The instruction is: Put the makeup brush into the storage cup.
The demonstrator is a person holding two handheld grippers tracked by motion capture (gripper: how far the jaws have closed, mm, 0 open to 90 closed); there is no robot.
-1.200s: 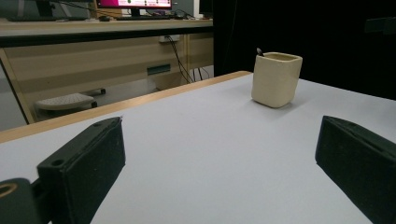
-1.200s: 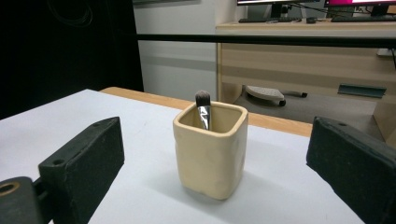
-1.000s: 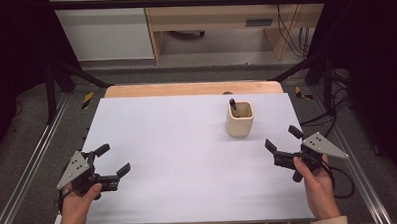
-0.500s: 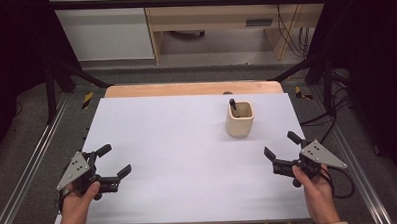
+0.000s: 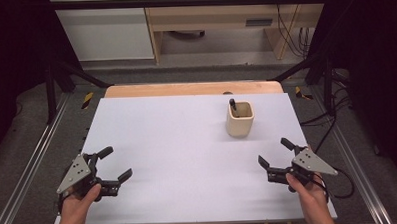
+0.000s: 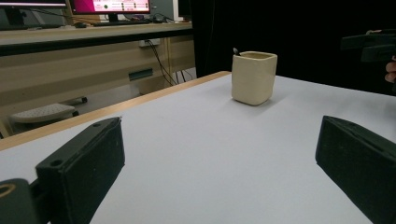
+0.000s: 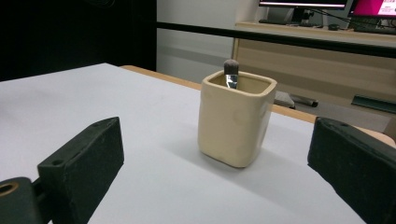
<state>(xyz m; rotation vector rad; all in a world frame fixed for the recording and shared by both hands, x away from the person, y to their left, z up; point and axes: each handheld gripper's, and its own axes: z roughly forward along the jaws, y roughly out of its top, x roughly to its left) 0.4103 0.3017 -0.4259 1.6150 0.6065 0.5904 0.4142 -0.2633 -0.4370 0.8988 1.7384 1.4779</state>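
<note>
Since a second ago the right gripper [image 5: 277,155] has drawn back toward the table's near edge, away from the cream cup [image 5: 240,119]. That cup stands upright on the white table [image 5: 187,142], far right of centre, a dark-tipped brush [image 7: 230,72] standing nearly vertical inside, tip up. Both the right and the left gripper [image 5: 115,162] hover with jaws spread wide, empty.

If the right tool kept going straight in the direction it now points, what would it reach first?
Most likely the cream cup, which sits between the open jaws of the right tool in its own view, with bare white table before it. A brush stands inside. Depth is hard to judge.
</note>
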